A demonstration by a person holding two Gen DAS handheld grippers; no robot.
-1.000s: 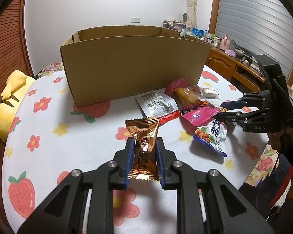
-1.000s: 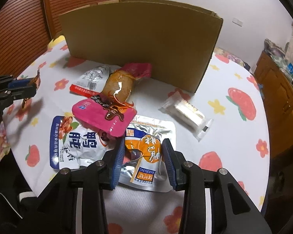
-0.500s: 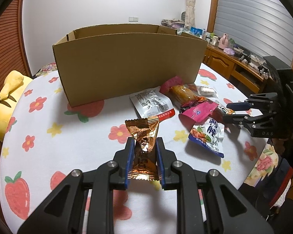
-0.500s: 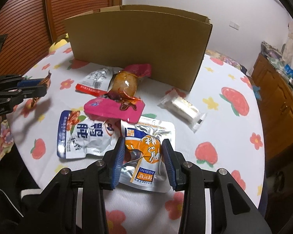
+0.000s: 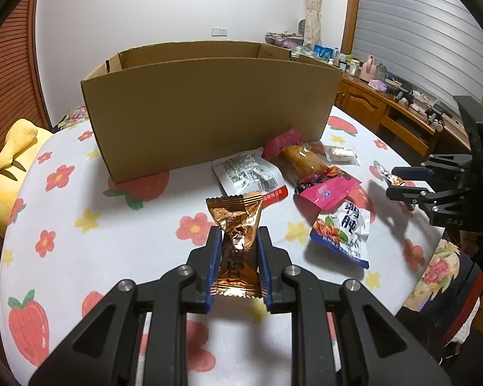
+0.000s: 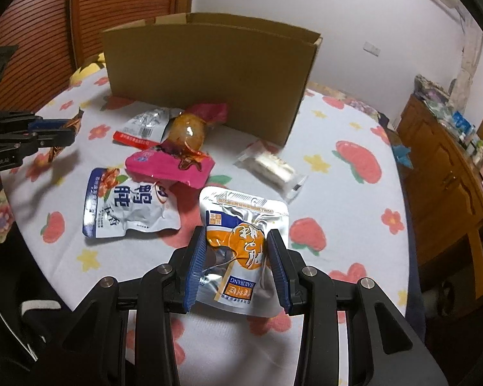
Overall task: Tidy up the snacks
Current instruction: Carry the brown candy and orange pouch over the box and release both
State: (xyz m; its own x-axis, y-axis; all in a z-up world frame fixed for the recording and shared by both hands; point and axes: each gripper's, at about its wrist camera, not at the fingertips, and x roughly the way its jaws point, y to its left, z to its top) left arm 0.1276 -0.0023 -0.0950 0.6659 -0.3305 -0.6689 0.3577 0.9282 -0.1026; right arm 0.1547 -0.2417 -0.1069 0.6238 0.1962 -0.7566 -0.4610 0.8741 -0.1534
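between blue pads [image 5: 214, 270], crinkled copper-foil snack packet [image 5: 236, 244] stands upright.

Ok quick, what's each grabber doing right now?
Left gripper: shut on the bronze candy wrapper.
Right gripper: shut on the silver-and-orange snack pouch.

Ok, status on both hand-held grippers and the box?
Left hand-held gripper shut on bronze candy wrapper. Right hand-held gripper shut on silver-orange pouch. Cardboard box ahead, path open.
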